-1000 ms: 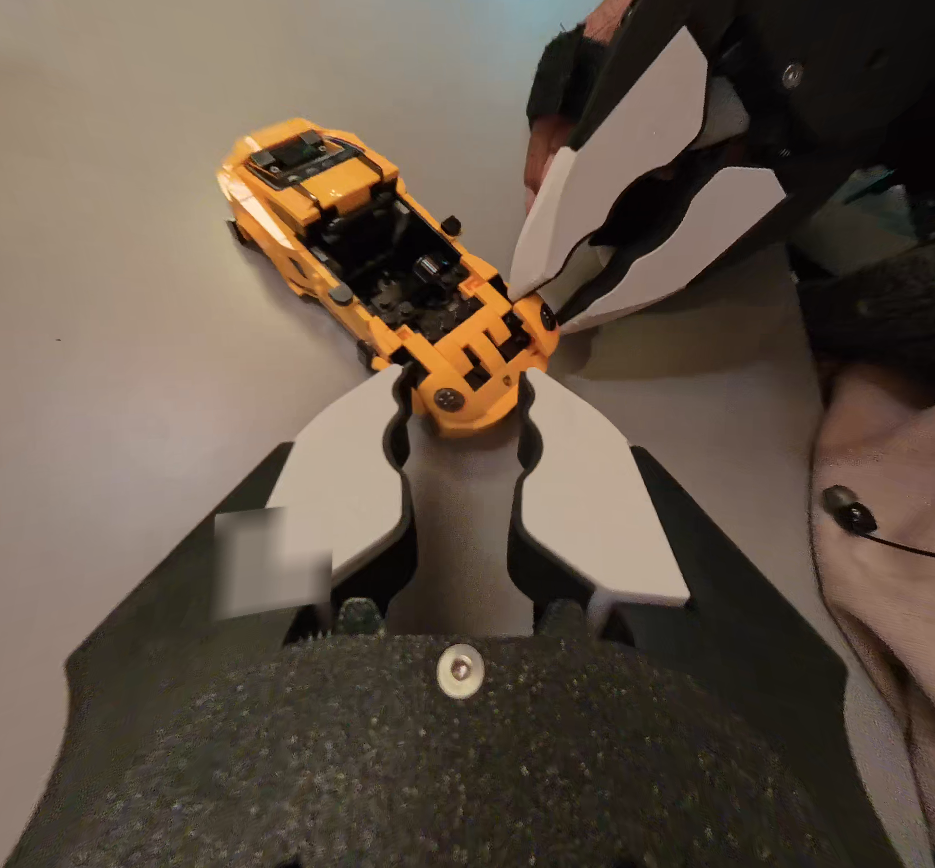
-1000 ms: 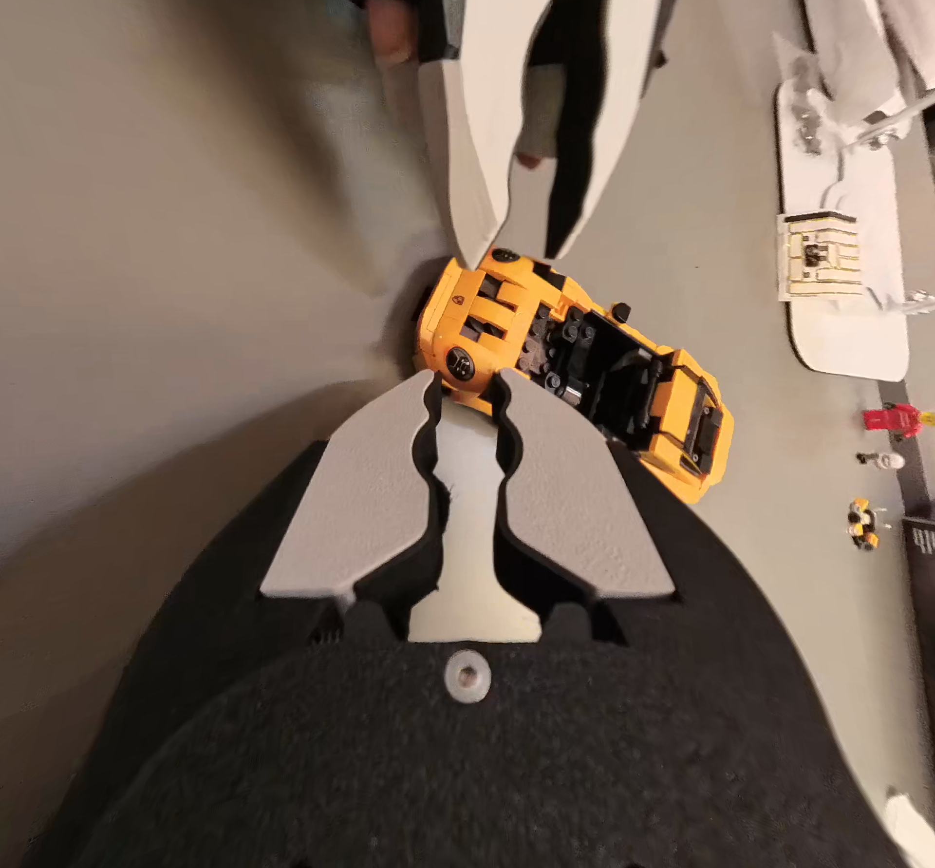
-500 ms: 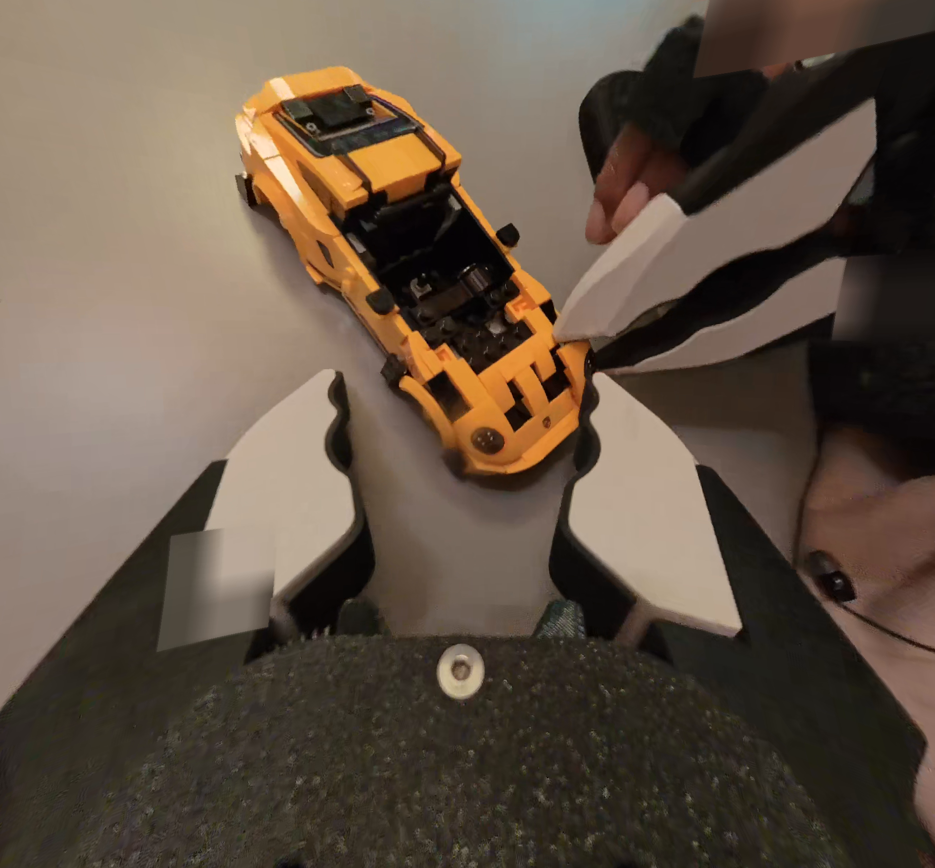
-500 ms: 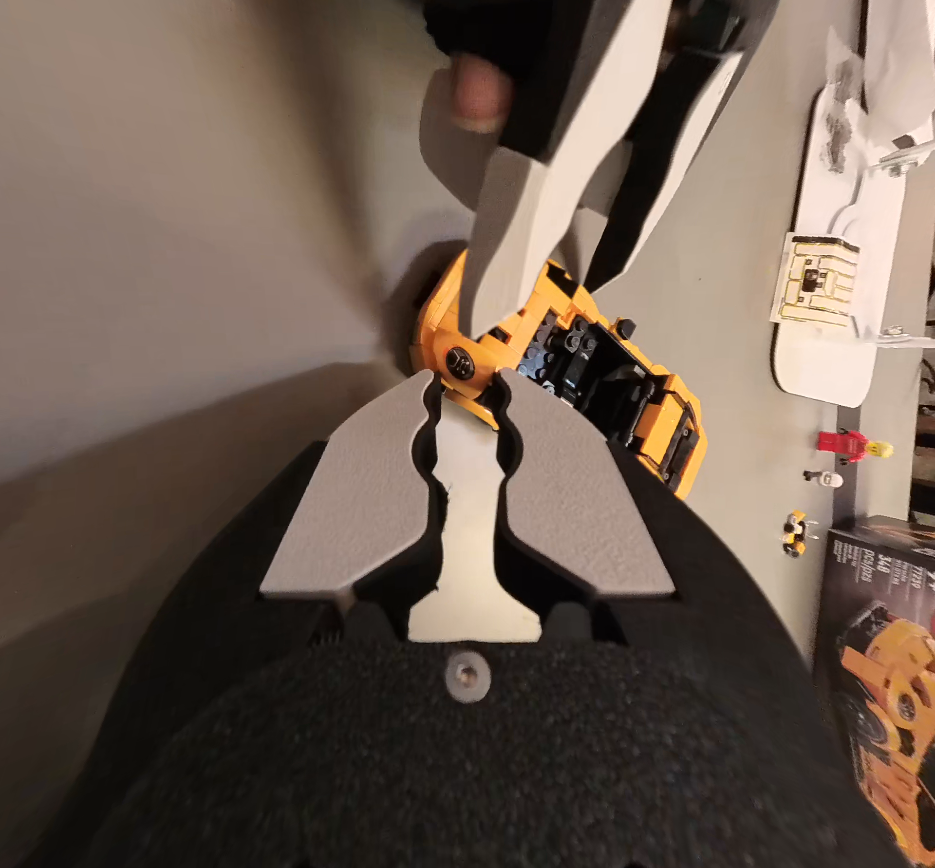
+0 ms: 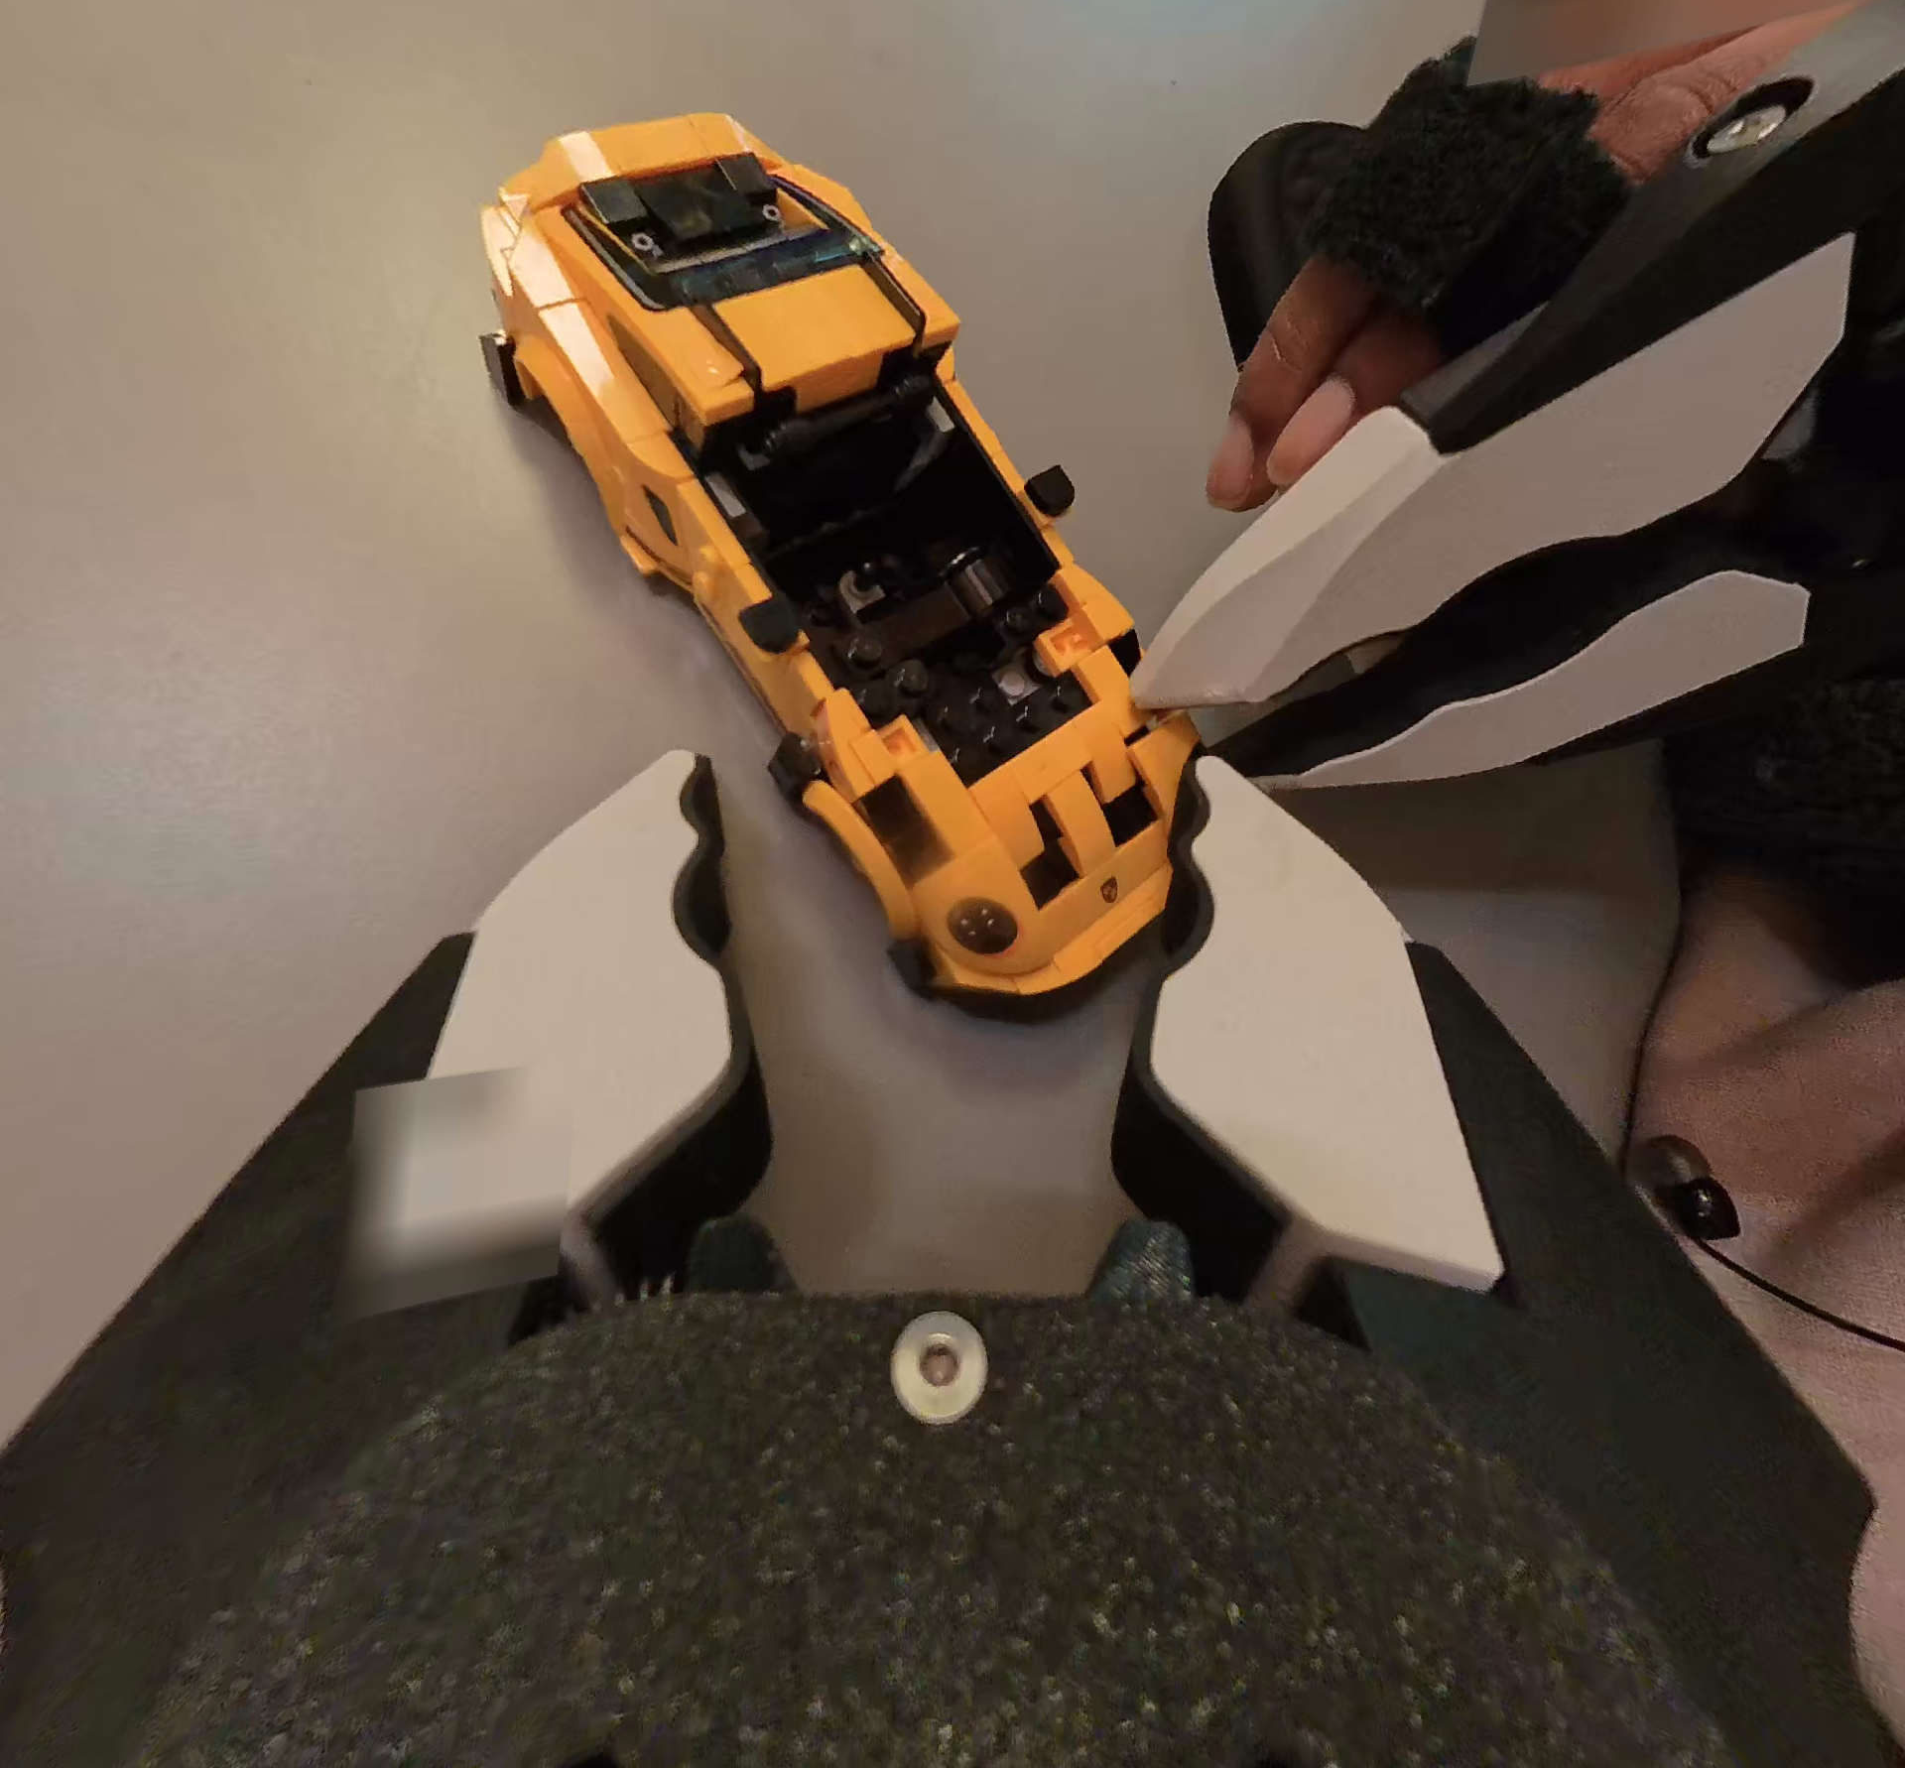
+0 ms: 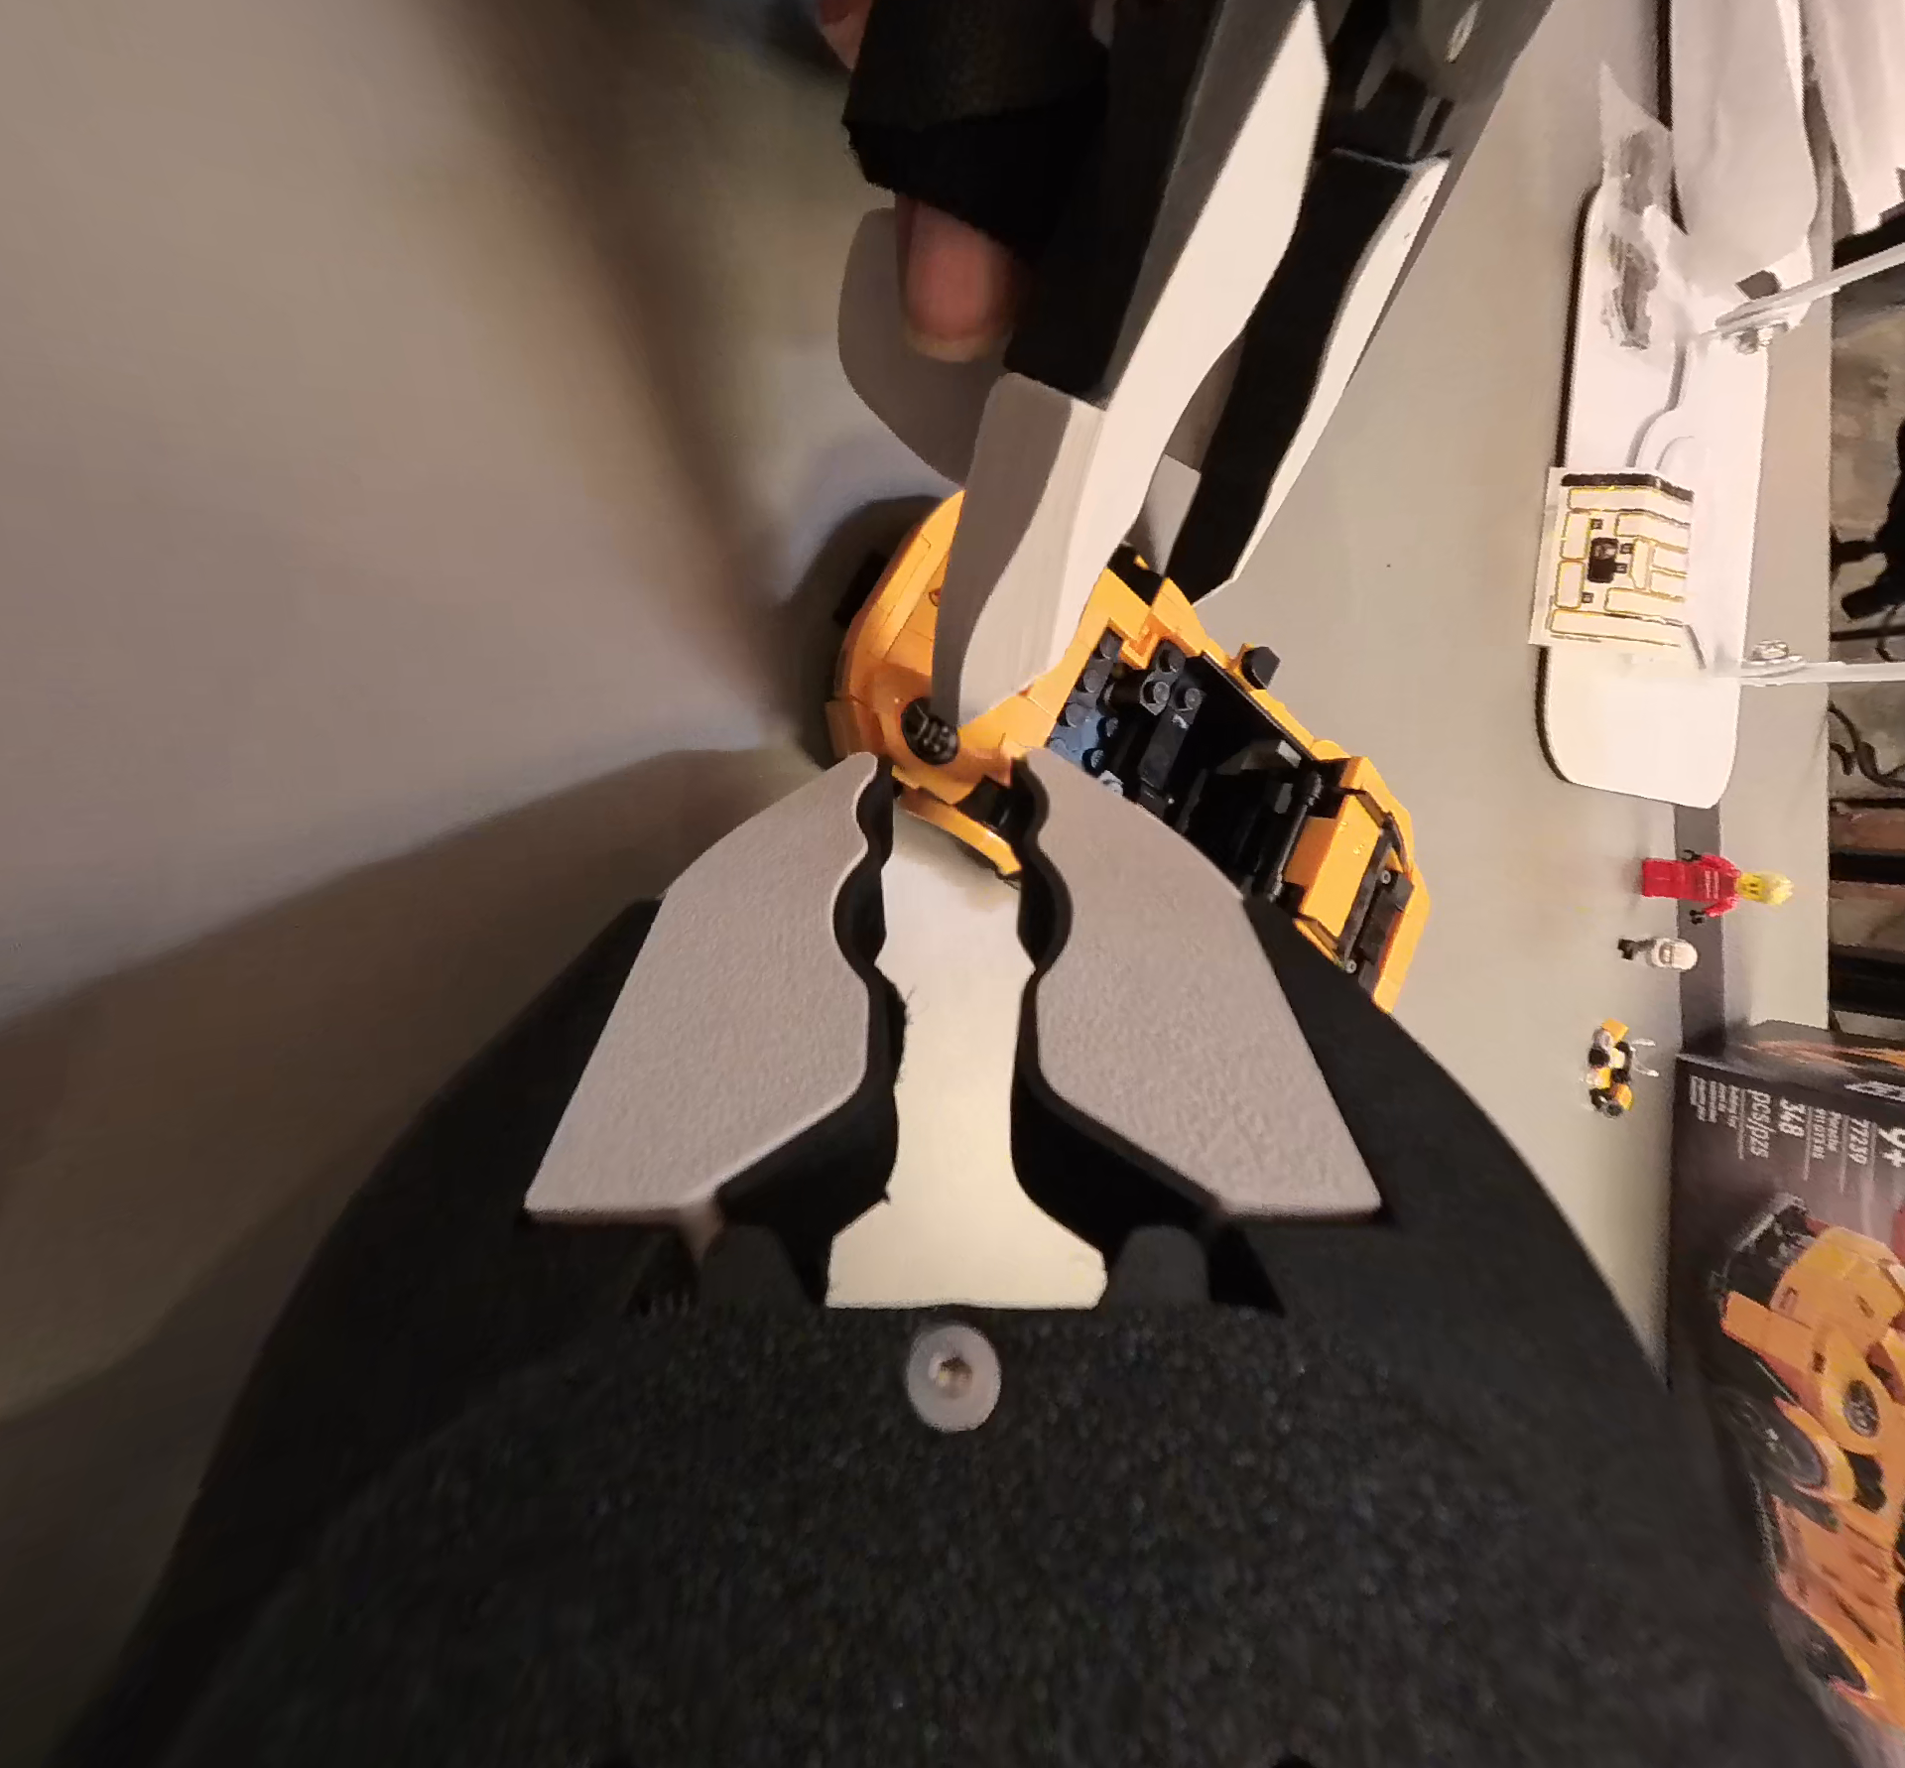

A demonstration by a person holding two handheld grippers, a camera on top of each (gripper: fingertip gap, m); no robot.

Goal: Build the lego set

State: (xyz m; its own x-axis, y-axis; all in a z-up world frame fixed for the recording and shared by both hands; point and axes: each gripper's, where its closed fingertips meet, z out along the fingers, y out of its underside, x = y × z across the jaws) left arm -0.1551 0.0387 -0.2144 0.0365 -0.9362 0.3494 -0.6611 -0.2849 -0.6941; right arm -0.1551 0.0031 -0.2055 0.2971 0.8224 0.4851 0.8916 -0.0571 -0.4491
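An orange lego car (image 5: 825, 574) is seen standing on the grey bench (image 5: 258, 585), its cabin open and uncovered so that black bricks and studs are shown inside. In the left wrist view the nose of the car is placed between the spread fingers of the left gripper (image 5: 943, 770); the right-hand finger (image 5: 1299, 997) is pressed against the side of the nose, while the left-hand finger is kept clear of it, so the fingers are open and nothing is clamped. The right gripper (image 5: 1175, 708) is brought in from the right of that view, held by a hand (image 5: 1371, 296) in a black fingerless glove, its tips set on the front corner of the car beside the hood. In the right wrist view the fingers of the right gripper (image 6: 954, 770) are held slightly apart with a narrow gap between them, at the nose of the car (image 6: 1185, 750); whether a brick is pinched there cannot be told. Farther off on the bench a white board (image 6: 1649, 585) with a sticker sheet (image 6: 1613, 554), a red minifigure (image 6: 990, 878), a small white piece (image 6: 1660, 951), a small yellow-and-black assembly (image 6: 1613, 1074) and the set's box (image 6: 1794, 1358) are laid out, well apart from the car
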